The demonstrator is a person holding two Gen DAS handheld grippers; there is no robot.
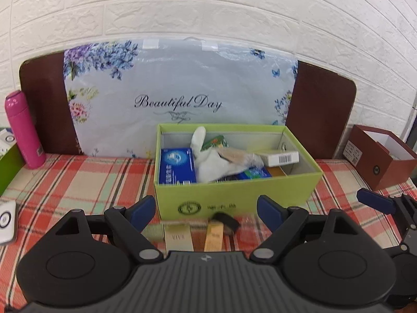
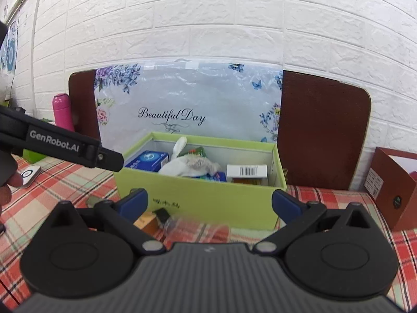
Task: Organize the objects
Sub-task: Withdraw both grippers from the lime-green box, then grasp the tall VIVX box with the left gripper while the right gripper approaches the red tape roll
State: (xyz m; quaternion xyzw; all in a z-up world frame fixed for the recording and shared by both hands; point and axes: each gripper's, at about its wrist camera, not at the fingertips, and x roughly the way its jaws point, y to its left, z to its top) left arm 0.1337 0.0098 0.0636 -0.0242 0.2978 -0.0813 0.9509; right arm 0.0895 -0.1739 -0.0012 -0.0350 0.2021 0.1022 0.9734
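Note:
An open green box [image 1: 234, 195] stands on the plaid tablecloth; it also shows in the right wrist view [image 2: 208, 200]. It holds a blue carton [image 1: 177, 165], a white glove [image 1: 208, 159], a white barcoded carton [image 1: 280, 157] and other packs. My left gripper [image 1: 207, 211] is open and empty, just in front of the box. Below it lie a gold carton [image 1: 178, 237] and an amber item with a black cap [image 1: 217, 232]. My right gripper [image 2: 208, 204] is open and empty, facing the box. The amber item [image 2: 149, 221] and clear wrapping [image 2: 187, 224] lie before it.
A pink bottle [image 1: 23, 130] stands at the left by another green box [image 1: 9, 167]. A white device [image 1: 6, 220] lies at the left edge. A brown box [image 1: 378, 156] stands at the right. A floral bag [image 1: 179, 99] leans on a brown board behind.

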